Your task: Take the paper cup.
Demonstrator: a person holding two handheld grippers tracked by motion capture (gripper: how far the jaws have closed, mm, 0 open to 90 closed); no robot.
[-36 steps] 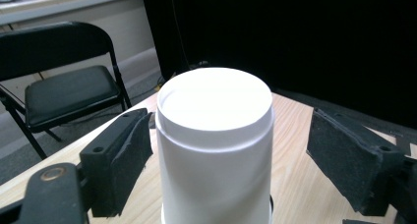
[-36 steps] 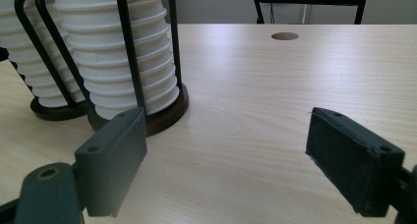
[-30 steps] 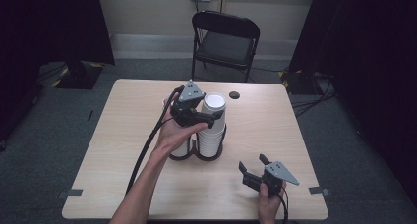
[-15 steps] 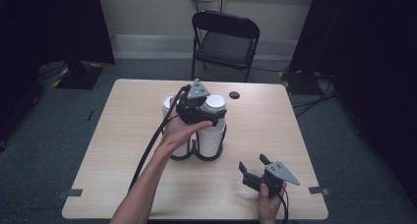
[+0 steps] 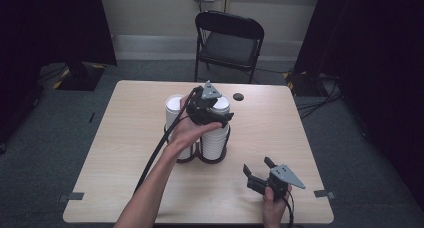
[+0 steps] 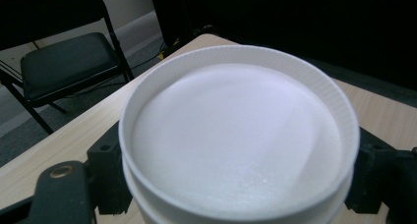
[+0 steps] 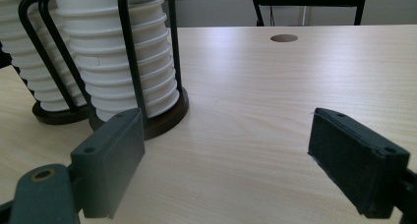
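The left gripper (image 5: 216, 119) is sitting over the right-hand stack, its jaws, which have just been closing, clasping the rim of the top cup (image 6: 236, 135) from either side. That stack of cups (image 5: 216, 140) is standing upright in the wire holder (image 7: 129, 42), so the cup is pointing straight up (the only free way out). The right gripper (image 5: 257, 172), jaws gaping with nothing between them, is resting well apart near the table (image 5: 125, 138) edge.

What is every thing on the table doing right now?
Left gripper: jaws just closing, set on either side of the top cup.
Top cup: upright, on the right stack.
Right cup stack: upright in its wire holder.
Left cup stack: upright in the holder.
Right gripper: open, holding nothing.
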